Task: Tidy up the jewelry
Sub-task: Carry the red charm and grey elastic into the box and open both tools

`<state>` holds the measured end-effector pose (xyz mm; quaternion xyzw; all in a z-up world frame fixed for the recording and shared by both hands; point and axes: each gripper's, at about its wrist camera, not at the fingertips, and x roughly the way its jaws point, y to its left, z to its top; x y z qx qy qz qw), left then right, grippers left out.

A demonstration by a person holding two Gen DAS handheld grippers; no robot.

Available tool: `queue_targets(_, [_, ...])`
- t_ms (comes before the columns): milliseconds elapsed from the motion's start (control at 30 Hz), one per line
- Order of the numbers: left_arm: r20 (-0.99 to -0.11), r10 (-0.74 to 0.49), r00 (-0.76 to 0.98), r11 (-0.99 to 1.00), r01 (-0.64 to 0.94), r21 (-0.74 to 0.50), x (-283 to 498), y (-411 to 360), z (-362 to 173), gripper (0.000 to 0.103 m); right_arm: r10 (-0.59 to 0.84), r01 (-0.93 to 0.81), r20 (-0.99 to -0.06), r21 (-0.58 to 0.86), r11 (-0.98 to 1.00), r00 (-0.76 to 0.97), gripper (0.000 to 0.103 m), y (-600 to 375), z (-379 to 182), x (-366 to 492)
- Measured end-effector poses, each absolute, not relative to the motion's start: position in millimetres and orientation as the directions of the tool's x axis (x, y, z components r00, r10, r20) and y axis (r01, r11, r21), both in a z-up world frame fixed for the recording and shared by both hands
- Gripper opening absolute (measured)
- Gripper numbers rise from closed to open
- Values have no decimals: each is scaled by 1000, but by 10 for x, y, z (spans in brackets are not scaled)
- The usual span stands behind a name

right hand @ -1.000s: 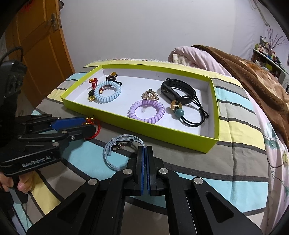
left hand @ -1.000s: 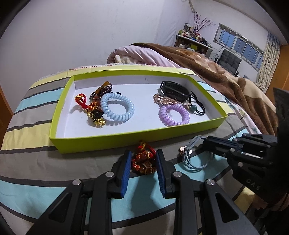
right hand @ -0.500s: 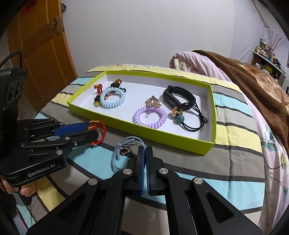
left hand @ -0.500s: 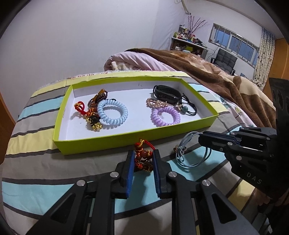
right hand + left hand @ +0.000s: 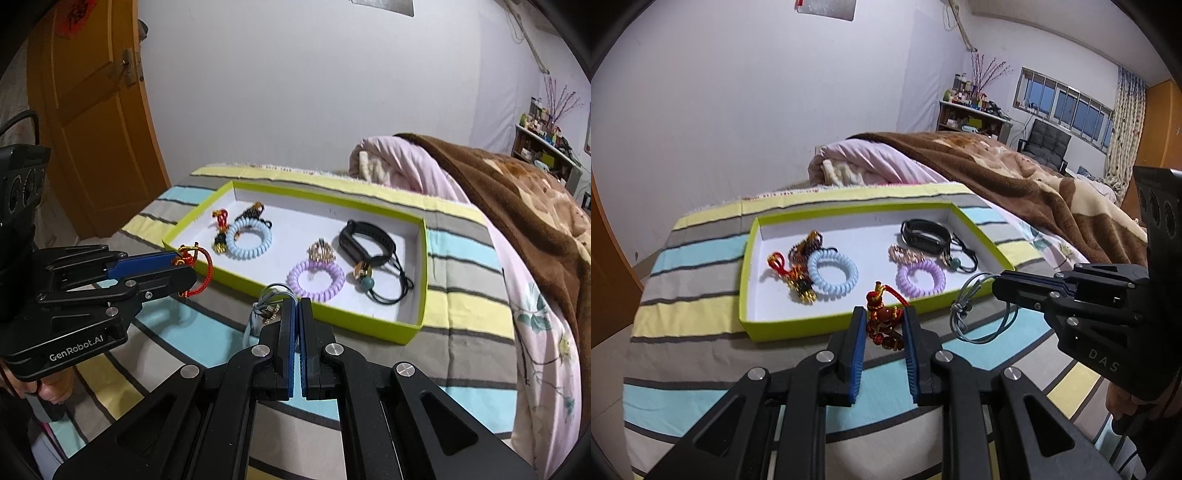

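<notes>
On the striped bedspread (image 5: pixel 701 273) sits our green tray (image 5: pixel 798 325), white inside. Our left gripper (image 5: pixel 884 326) holds a red beaded charm (image 5: pixel 884 321) between its blue pads, jaws narrow around it, the charm lifted clear of the bedspread just in front of the tray's near wall. Our right gripper (image 5: pixel 297 306) has its jaws pressed together on a grey hair tie (image 5: pixel 264 306), whose loops dangle below the fingertips; from the left view that tie (image 5: pixel 975 306) hangs off the gripper's tip beside the tray's near right corner.

Inside the tray, at the left end we see a blue coil tie (image 5: pixel 833 271) touching a red-and-gold charm (image 5: pixel 792 275) and a dark beaded piece (image 5: pixel 807 249). Toward the right end lie a purple coil tie (image 5: pixel 921 277), a gold crown clip (image 5: pixel 905 254), a black band (image 5: pixel 925 236) and a black cord with a teal bead (image 5: pixel 956 262). A brown blanket (image 5: pixel 1015 184) covers the bed beyond.
</notes>
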<state>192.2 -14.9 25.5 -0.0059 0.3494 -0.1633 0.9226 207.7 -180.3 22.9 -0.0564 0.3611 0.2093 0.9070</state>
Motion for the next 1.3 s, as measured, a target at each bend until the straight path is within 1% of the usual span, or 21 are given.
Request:
queue_targets(233, [-628, -298, 719, 950, 287, -123, 2026, -101, 333, 20, 349, -418, -663, 61, 907, 662, 1, -1801, 335, 2187])
queue_targets(533, [-616, -296, 730, 952, 280, -126, 2261, -83, 360, 20, 352, -401, -659, 82, 912, 665, 1, -1813, 314, 2427])
queue_targets(767, [-624, -299, 722, 951, 278, -134, 2438, -110, 276, 20, 340, -377, -682, 102, 921, 648, 1, -1844, 173, 2681])
queue_targets(1233, [-675, -291, 678, 955, 244, -167, 2619, -91, -67, 21, 322, -342, -740, 132, 930, 590, 1, -1911, -179, 2929])
queue_targets(1300, [-677, -286, 678, 956, 243, -161, 2629, -103, -88, 21, 320, -347, -739, 124, 929, 592, 3, -1898, -195, 2923])
